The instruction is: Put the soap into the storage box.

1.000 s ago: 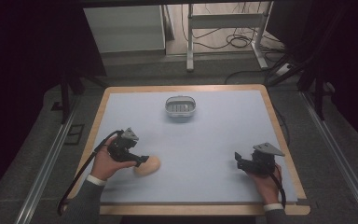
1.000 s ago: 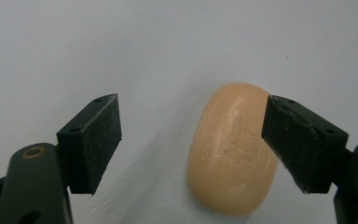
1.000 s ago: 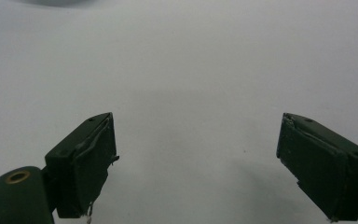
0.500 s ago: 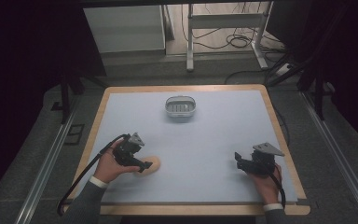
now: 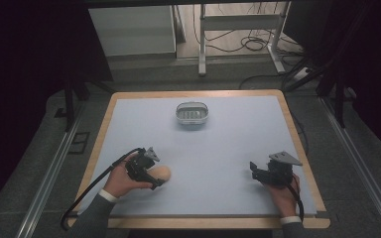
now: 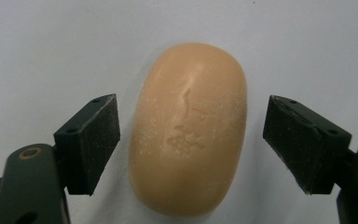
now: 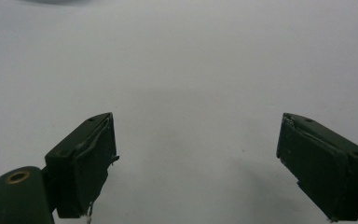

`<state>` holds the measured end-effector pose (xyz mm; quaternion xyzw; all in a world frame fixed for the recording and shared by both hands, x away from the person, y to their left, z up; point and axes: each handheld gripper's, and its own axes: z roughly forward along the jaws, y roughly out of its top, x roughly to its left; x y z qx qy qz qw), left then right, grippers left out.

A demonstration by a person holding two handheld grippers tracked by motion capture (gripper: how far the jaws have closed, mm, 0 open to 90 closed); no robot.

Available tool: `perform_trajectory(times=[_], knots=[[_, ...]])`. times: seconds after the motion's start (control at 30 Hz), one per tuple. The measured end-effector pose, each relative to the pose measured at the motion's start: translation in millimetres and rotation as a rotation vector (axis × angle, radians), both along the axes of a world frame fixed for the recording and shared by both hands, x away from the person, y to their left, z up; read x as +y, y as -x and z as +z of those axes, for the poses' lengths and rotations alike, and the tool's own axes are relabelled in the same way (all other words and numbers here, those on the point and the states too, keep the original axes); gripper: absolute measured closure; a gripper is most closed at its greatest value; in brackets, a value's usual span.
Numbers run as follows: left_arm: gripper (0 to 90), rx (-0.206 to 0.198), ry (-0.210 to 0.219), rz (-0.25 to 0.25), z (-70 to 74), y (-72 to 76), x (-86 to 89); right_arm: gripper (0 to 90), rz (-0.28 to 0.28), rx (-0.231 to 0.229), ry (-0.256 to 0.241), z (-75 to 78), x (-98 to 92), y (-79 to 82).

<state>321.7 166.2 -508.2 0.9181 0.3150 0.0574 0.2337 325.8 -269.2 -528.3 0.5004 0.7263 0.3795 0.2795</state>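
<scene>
A peach oval bar of soap lies flat on the pale blue table mat at the near left. My left gripper is open and straddles the soap, one pad on each long side, with a gap on both sides. From above, the left gripper points down at the soap from its left. My right gripper rests near the front right of the mat, open, nothing between its pads. A small grey soap dish stands at the far middle of the mat.
The mat sits on a wooden table whose edge frames it. Beyond the far edge are a white panel, metal frame legs and cables on the floor. Rails run along both sides.
My left gripper has tipped and moved down over the soap, so its open jaws now flank it. The right gripper has stayed in place.
</scene>
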Motion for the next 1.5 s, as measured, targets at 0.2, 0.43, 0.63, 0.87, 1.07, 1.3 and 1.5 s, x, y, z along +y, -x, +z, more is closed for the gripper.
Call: perform_trajectory(times=[0.2,0.43,0.63,0.87,1.07,1.3,1.5], knots=[[21.3,0.011,-0.019,-0.006,-5.2,-0.2,-3.6,12.1,0.001,0.003,-0.002,-0.1,-0.2,-0.3],[28.5,0.0,-0.034,0.006,-7.0,-0.2,-4.5,12.0,0.0,0.003,0.0,-0.2,0.1,-0.4],[30.8,-0.007,-0.036,0.003,-6.2,0.2,-4.4,12.0,-0.001,0.004,0.0,-0.2,0.1,-0.5],[31.8,-0.014,-0.041,-0.001,-5.4,0.4,-3.5,12.0,-0.001,0.005,-0.001,-0.1,-0.1,-0.6],[32.0,-0.018,-0.023,0.003,-2.9,0.2,-2.2,12.0,-0.006,0.002,-0.003,0.0,-0.4,-0.2],[32.1,-0.042,-0.008,-0.001,3.7,0.7,-2.2,12.1,-0.006,0.003,-0.002,0.0,-0.4,-0.3],[32.2,-0.047,-0.006,0.008,6.1,-1.5,0.0,12.1,-0.006,0.003,-0.002,0.0,-0.3,-0.3]])
